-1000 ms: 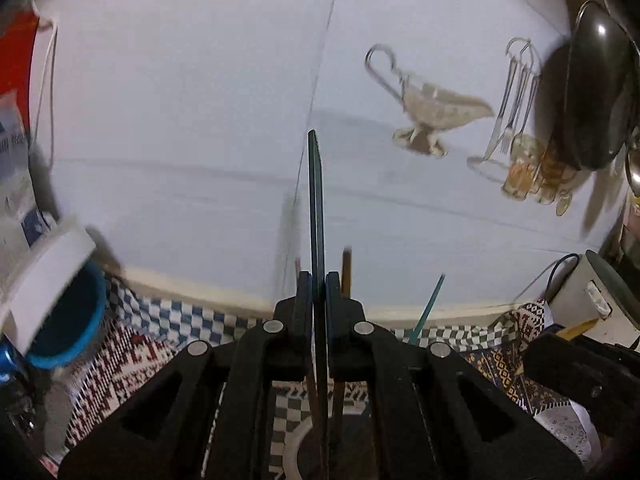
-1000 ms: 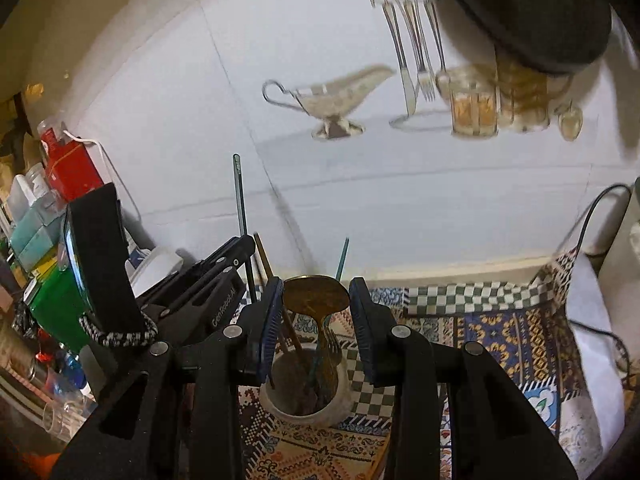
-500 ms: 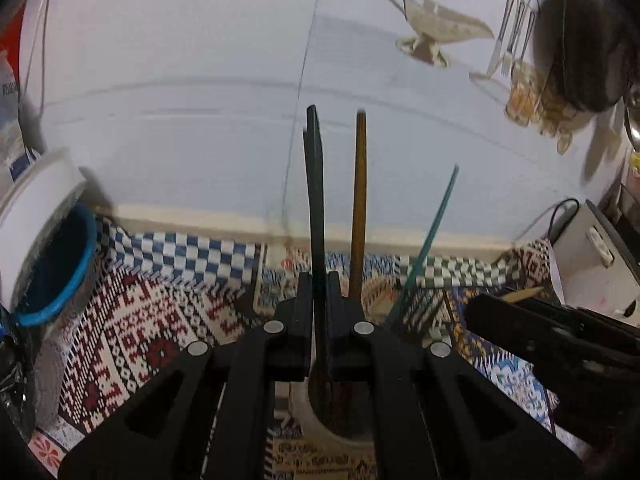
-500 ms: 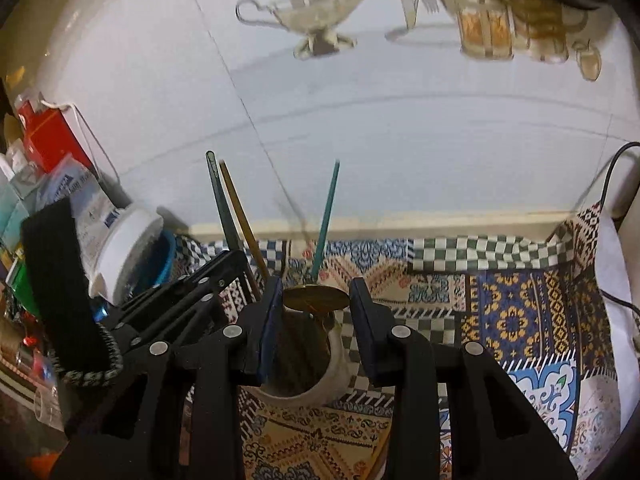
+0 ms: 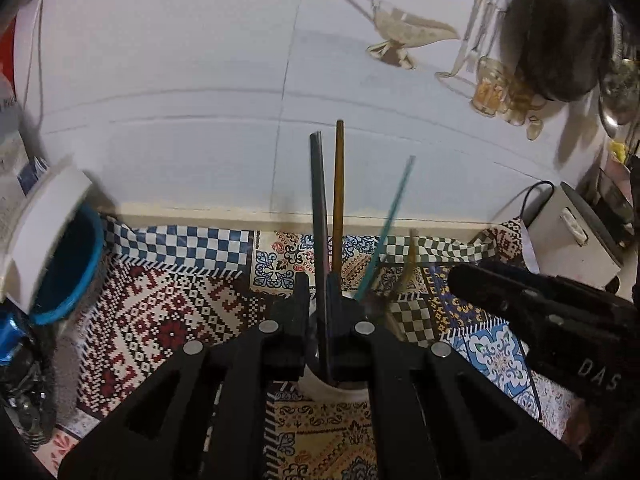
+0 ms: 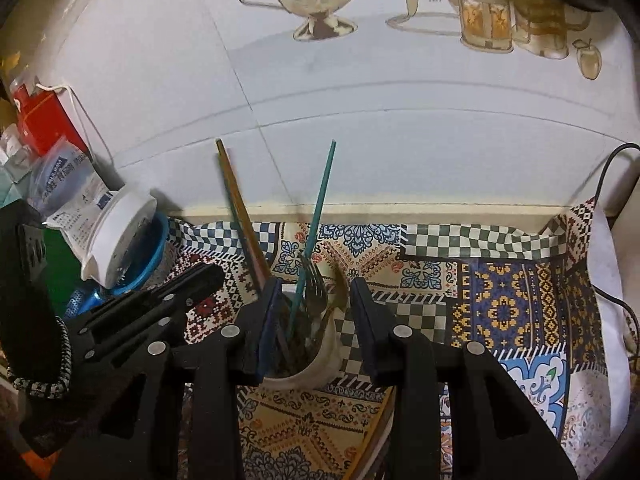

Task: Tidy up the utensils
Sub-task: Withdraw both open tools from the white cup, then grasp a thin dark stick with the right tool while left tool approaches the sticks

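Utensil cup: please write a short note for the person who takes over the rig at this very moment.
Left hand-held gripper: fingers close around the dark utensil, whose lower end is inside the cup; grip or release unclear.
Right hand-held gripper: open, empty, fingers on either side of the cup's top.
In the cup: brown stick, teal stick, fork.
Left: probably let go of the dark utensil and pull both grippers back. No loose utensils in view.

A pale tiled wall (image 6: 400, 152) with printed tableware pictures (image 6: 316, 4) rises behind a patterned patchwork cloth (image 6: 500, 304) under dim light.
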A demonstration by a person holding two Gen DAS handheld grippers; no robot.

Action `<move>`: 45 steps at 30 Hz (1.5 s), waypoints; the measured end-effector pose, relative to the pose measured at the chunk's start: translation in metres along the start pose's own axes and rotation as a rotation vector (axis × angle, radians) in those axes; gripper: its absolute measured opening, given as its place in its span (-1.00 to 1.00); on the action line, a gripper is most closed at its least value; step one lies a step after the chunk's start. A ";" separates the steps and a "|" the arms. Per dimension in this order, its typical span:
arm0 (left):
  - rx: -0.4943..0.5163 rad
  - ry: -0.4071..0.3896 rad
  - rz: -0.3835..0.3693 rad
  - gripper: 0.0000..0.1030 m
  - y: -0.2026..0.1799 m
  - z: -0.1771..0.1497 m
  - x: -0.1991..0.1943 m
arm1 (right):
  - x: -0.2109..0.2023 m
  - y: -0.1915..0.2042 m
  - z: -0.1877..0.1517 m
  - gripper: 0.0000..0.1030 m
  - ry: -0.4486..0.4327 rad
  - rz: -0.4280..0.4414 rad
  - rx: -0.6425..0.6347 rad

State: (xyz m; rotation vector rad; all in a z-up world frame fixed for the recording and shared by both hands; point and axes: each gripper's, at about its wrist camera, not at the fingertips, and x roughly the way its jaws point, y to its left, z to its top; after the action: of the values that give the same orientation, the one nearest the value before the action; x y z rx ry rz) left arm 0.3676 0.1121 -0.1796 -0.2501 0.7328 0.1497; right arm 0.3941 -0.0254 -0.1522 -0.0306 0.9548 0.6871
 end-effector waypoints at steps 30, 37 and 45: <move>0.102 0.158 -0.004 0.01 -0.038 -0.079 -0.052 | -0.077 -0.037 -0.091 -0.20 0.018 -0.181 0.086; 0.078 0.267 0.021 0.01 -0.026 -0.120 -0.028 | -0.038 -0.056 -0.129 -0.20 0.160 -0.214 0.127; 0.056 0.343 0.051 0.01 -0.017 -0.152 -0.015 | 0.003 -0.061 -0.158 -0.20 0.269 -0.180 0.155</move>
State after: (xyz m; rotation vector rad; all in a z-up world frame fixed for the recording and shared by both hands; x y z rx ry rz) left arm 0.2625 0.0532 -0.2756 -0.2056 1.0834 0.1360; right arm 0.3119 -0.1221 -0.2652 -0.0730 1.2452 0.4474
